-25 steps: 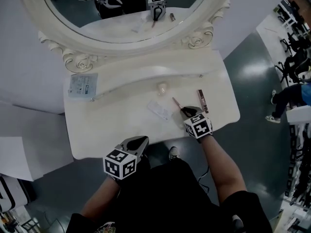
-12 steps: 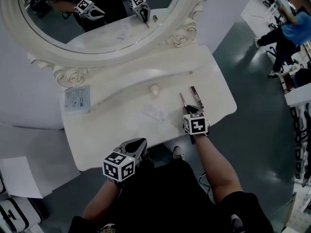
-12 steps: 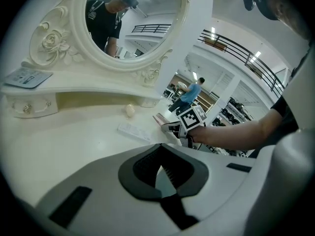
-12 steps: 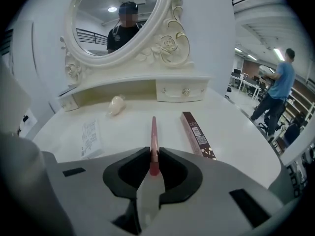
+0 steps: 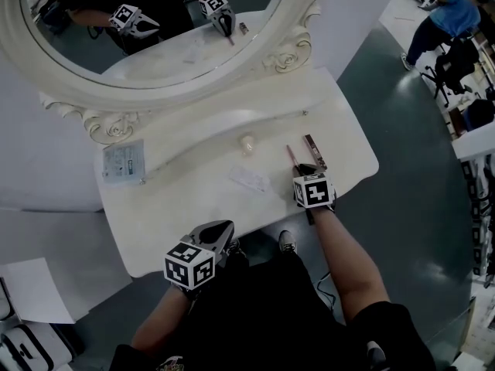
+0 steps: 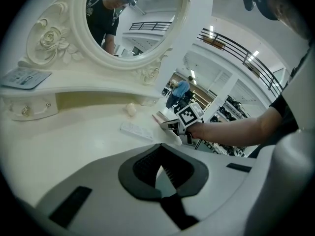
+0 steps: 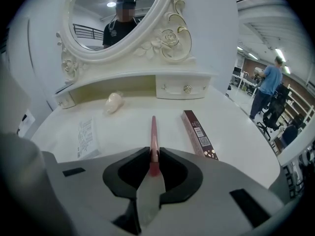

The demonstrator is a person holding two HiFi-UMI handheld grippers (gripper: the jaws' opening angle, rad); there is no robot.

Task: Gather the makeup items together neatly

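Observation:
My right gripper is shut on the near end of a slim pink pencil, which points toward the mirror, low over the white dressing table. A long dark brown box lies just right of the pencil, almost parallel to it. A flat white packet lies to the pencil's left. A small cream sponge sits farther back. My left gripper hangs off the table's front edge, shut, with nothing in it.
An ornate oval mirror stands behind a raised shelf with small drawers. A printed sachet rests on the shelf's left end. A person in blue stands on the floor at the far right.
My right gripper has rolled and shifted slightly, swinging the pencil from a leftward slant to lie close alongside the brown box. The left gripper has stayed in place.

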